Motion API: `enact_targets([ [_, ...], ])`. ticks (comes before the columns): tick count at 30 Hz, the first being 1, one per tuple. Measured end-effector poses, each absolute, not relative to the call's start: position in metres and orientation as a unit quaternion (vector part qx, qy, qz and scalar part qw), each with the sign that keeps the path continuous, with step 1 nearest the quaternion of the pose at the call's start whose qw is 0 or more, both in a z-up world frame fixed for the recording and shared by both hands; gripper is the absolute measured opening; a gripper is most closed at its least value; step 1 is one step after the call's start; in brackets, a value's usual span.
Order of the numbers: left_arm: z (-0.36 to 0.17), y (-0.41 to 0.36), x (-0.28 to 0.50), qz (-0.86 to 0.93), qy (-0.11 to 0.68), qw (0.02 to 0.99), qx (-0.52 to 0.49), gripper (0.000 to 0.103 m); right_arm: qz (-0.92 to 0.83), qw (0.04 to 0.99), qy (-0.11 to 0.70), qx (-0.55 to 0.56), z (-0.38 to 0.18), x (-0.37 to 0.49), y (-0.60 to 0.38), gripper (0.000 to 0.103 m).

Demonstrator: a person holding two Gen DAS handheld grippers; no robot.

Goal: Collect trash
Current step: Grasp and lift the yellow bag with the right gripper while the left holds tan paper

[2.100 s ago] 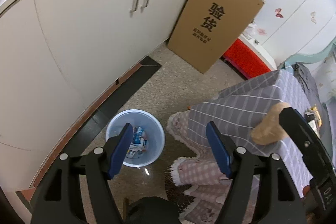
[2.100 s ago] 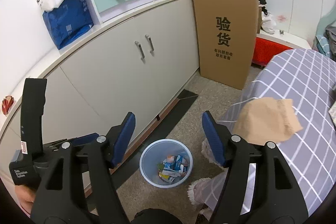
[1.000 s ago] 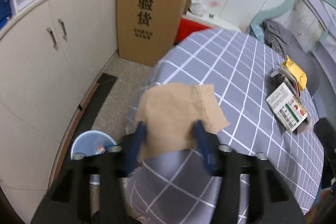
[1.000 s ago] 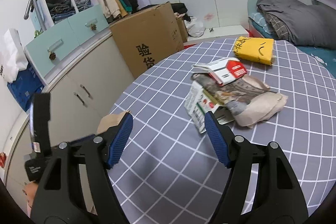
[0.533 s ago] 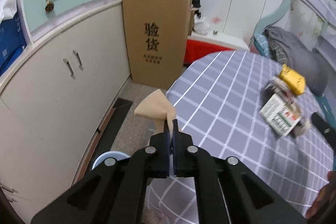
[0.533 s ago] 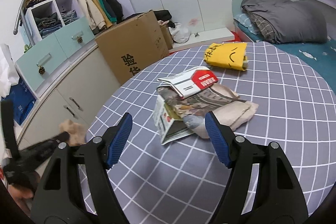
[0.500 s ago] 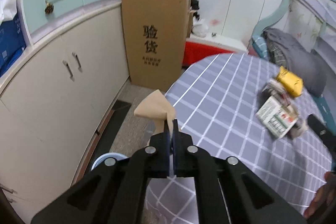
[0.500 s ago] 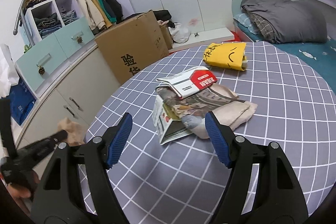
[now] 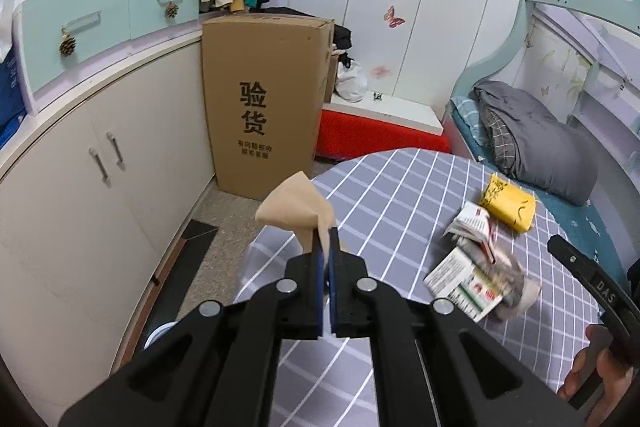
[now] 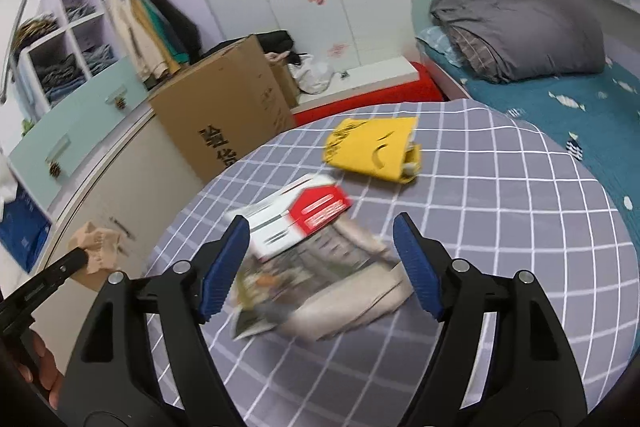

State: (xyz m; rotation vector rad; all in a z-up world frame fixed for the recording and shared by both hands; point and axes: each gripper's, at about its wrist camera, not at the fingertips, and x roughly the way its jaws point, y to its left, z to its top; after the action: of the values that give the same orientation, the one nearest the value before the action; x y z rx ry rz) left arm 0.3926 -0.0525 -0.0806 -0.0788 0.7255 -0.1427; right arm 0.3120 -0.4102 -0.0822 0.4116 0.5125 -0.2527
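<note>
Tan paper scrap point(image 9: 298, 213) is clamped between the fully closed pads of the left gripper point(image 9: 326, 255), held in the air off the table point(image 9: 400, 195) edge. The right gripper point(image 10: 322, 259) is seen with jaws wide and opening, nothing gripped, above a blurred pile of packaging point(image 10: 316, 259) on the table.

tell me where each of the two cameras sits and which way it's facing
Left wrist: on the left gripper, shut on tan paper, facing cabinets, cardboard box and table; a hand shows at right.
Right wrist: on the right gripper, jaws opening, nothing gripped, facing the trash pile and bed.
Shared: yellow packet, box, table, paper.
</note>
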Motion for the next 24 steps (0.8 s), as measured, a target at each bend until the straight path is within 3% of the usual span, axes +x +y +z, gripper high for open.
enact_targets([
  [9, -0.086, -0.09, 0.436, -0.08, 0.36, 0.929, -0.029, 0.002, -0.135, 0.919, 0.282, 0.239, -0.103, 0.358, -0.474, 0.073],
  [18, -0.103, -0.11, 0.467, -0.086, 0.378, 0.921, -0.025, 0.002, -0.127, 0.91, 0.319, 0.232, -0.104, 0.417, -0.511, 0.084],
  [24, -0.11, -0.116, 0.474, -0.096, 0.389, 0.916, -0.026, 0.002, -0.063, 0.896, 0.38, 0.223, -0.122, 0.452, -0.515, 0.084],
])
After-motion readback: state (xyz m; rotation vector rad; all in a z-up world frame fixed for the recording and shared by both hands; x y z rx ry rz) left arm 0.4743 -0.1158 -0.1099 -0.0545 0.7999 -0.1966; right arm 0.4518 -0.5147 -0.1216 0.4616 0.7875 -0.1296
